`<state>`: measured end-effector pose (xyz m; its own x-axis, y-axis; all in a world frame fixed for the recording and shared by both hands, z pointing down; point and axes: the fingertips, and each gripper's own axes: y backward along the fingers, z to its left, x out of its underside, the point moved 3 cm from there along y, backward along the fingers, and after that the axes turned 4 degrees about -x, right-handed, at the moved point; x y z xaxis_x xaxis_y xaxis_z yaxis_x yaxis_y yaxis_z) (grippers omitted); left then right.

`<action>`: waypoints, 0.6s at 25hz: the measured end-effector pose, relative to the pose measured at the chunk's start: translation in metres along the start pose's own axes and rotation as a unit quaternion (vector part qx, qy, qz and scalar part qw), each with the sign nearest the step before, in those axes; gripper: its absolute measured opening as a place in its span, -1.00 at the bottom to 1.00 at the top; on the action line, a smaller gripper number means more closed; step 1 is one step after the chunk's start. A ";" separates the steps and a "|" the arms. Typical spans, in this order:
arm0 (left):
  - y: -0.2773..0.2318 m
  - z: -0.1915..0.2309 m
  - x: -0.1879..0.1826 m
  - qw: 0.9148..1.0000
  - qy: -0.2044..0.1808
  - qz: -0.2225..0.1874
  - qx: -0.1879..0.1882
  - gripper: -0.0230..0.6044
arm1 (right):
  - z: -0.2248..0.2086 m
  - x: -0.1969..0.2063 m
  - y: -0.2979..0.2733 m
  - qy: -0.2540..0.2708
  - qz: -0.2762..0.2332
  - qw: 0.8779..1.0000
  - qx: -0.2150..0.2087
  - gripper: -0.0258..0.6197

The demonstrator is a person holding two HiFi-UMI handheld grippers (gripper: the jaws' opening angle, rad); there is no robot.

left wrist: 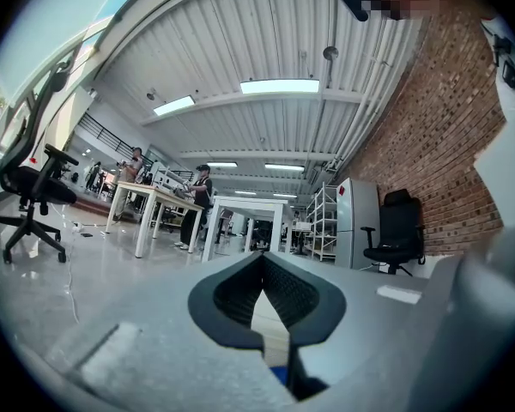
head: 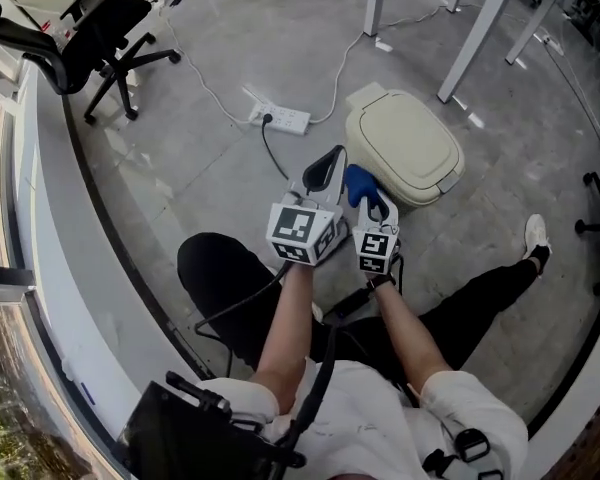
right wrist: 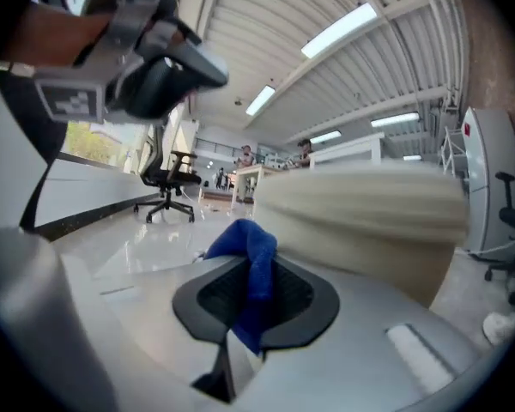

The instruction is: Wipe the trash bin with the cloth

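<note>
Grey polished concrete floor (head: 180, 158) fills the head view, with a black office chair (head: 100, 43) at the upper left, a white power strip (head: 280, 120) with its cables, and white table legs (head: 480, 33) at the top. I sit on the floor, my legs in black stretched out. The beige trash bin (head: 405, 143) stands on the floor just beyond my hands, lid down. My left gripper (head: 327, 165) and right gripper (head: 372, 203) are side by side at the bin's near side. The blue cloth (head: 358, 181) sticks out of the right one, right against the bin's edge.

In the left gripper view, the left gripper (left wrist: 263, 260) has its fingers together at the tips with nothing between them. Behind is a long office hall with white desks (left wrist: 240, 217) and a brick wall (left wrist: 429, 144).

In the right gripper view, my right gripper (right wrist: 254, 292) has its fingers clamped on the cloth (right wrist: 253, 260), which bunches above them. The trash bin (right wrist: 369, 217) looms blurred just behind; I cannot tell whether cloth and bin touch.
</note>
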<state>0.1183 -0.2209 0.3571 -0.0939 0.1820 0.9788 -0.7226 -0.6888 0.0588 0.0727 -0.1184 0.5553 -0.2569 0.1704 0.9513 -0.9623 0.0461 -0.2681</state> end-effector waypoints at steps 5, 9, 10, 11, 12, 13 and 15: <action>0.009 0.001 0.008 1.000 -0.007 0.015 -0.003 -0.92 | 0.000 0.105 -0.033 -0.040 0.124 0.991 0.024 -0.80; 0.017 0.012 0.013 0.999 -0.013 0.027 -0.016 -0.92 | 0.006 0.173 -0.051 -0.064 0.208 0.975 0.035 -0.80; 0.019 0.015 0.016 0.999 -0.013 0.030 -0.020 -0.92 | 0.007 0.188 -0.053 -0.063 0.226 0.971 0.036 -0.80; 0.021 0.018 0.018 0.999 -0.014 0.033 -0.023 -0.92 | 0.006 0.203 -0.054 -0.063 0.241 0.968 0.037 -0.80; 0.022 0.020 0.020 0.999 -0.015 0.034 -0.026 -0.92 | 0.006 0.218 -0.055 -0.068 0.254 0.964 0.036 -0.80; 0.023 0.022 0.021 0.999 -0.016 0.035 -0.027 -0.92 | 0.006 0.229 -0.055 -0.077 0.266 0.960 0.033 -0.80; 0.023 0.025 0.022 0.999 -0.016 0.037 -0.029 -0.92 | 0.012 0.234 -0.051 -0.091 0.279 0.956 0.014 -0.80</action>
<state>0.1166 -0.2502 0.3851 -0.1268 0.1094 0.9859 -0.7537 -0.6568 -0.0240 0.0602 -0.0928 0.7934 -0.7395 -0.0129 0.6731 -0.6726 -0.0285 -0.7395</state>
